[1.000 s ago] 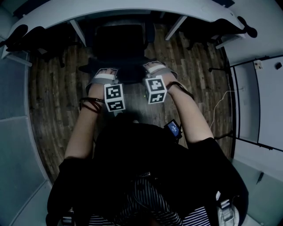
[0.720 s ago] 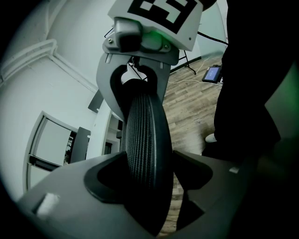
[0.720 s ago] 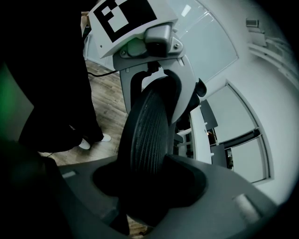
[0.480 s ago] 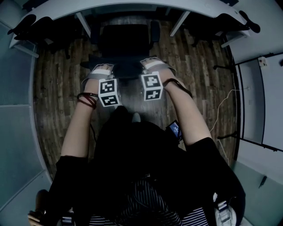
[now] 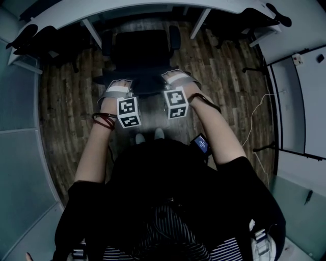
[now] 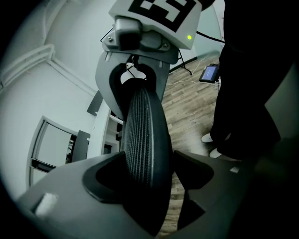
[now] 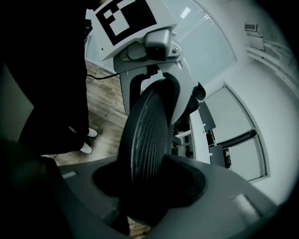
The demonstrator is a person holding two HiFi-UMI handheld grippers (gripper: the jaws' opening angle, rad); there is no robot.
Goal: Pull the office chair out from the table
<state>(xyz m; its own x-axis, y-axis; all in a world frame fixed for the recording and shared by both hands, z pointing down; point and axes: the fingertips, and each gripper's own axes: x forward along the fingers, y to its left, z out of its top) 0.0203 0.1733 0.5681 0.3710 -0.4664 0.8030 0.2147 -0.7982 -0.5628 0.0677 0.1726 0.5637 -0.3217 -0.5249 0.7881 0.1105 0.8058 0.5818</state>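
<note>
Pinches the top edge of the black office chair (image 5: 142, 48), the one with the mesh back, with the left gripper (image 5: 120, 85): jaws pressed on the mesh from both sides. Does the same with the right gripper (image 5: 177, 81), a little further right along that same edge.

Stands in the upper middle of the head view, seat close to the long white curved table (image 5: 153, 7) at the top of the frame, arm rests between the table's slanted legs. Rests on the brown wood plank floor (image 5: 66, 102).

Shows two white shoes (image 5: 147, 135) in the middle of the frame, near the chair's back. Shows a small black gadget with a blue screen (image 5: 200, 145) just right of the middle.
</note>
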